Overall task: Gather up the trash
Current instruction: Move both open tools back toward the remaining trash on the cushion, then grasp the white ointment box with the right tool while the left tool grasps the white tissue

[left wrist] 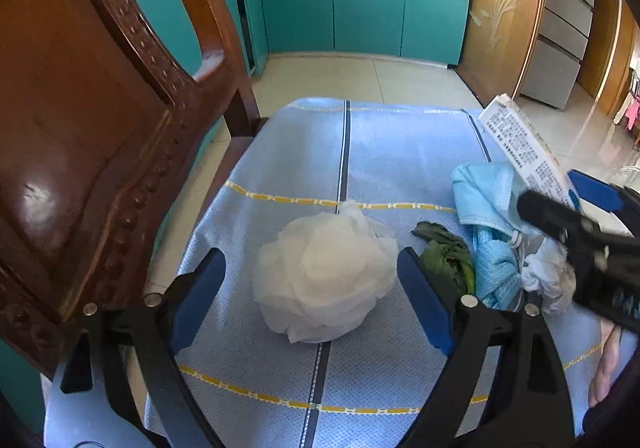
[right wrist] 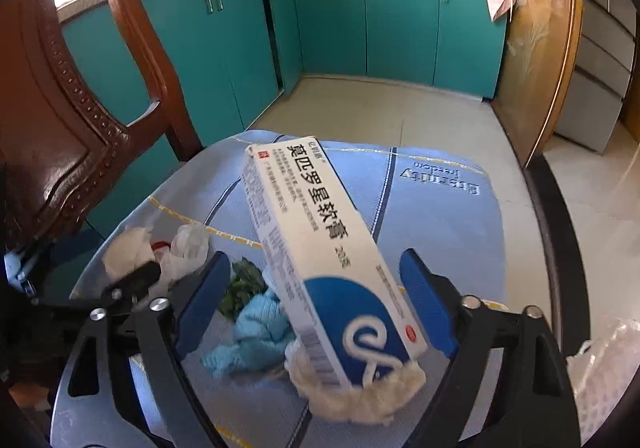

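Trash lies scattered on a blue striped cloth point(left wrist: 360, 152) spread over the tabletop: one white crumpled tissue ball point(left wrist: 326, 276), one dark green leaf point(left wrist: 446, 254), one light blue face mask point(left wrist: 486, 216), one small white wad point(left wrist: 550, 280) and one white-and-blue ointment box point(right wrist: 320, 248).

The box is the only long piece. In the right wrist view its long axis runs from the near right up to the far left, the blue end near the camera and the printed white end toward the teal cabinets point(right wrist: 332, 16); it sits tilted, its near end over a fluffy cotton tuft point(right wrist: 360, 392). It lies between the blue pads of the right hand-held gripper point(right wrist: 316, 304), which stand apart on either side without visibly pressing it.

The left hand-held gripper point(left wrist: 310, 300) has its jaws spread wide around the tissue ball; the right pad is at the ball's edge, and a gap shows on the left.

A carved wooden chair point(left wrist: 92, 128) stands at the left of the cloth.
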The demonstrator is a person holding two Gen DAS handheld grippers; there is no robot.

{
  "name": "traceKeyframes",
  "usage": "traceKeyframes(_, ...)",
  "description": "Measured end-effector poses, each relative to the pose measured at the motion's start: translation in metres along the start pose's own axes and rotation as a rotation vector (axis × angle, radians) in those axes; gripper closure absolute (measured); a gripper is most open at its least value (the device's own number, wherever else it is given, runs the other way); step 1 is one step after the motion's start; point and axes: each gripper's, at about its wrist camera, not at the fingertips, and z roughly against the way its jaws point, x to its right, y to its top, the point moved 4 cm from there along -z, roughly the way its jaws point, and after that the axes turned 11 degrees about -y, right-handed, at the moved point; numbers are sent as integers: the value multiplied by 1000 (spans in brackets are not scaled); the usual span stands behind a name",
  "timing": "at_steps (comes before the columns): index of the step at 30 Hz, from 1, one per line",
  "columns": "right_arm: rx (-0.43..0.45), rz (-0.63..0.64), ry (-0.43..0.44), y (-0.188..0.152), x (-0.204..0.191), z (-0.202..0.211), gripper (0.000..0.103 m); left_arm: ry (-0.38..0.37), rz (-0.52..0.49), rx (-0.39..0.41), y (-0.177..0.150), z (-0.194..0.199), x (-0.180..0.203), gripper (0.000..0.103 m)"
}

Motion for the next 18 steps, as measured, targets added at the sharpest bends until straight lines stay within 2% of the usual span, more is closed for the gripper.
traceKeyframes(1,-6,-3,2,0,0,-1,43,0,1,-2,0,-1,-1,15)
traceKeyframes(4,-16,-5,31,-3,1,1,53,-27,5,-24,-3,-6,0,16)
traceKeyframes(5,-12,-1,26,-4,0,3,53,-40,11,-38,-4,-9,0,22)
traceKeyframes(6,-2,-1,21,-6,-1,9,55,-49,14,-46,-5,-12,-1,38)
traceKeyframes(8,14,-11,22,-8,-1,18,56,-75,22,-65,-8,-17,-1,55)
traceKeyframes(11,58,-21,1,-11,1,42,58,-82,20,-43,-10,-15,-1,70)
traceKeyframes(12,70,-23,-2,-12,1,50,58,-88,19,-19,-10,-10,0,73)
traceKeyframes(18,155,11,-55,-23,4,107,58,-81,32,109,-16,33,8,76)
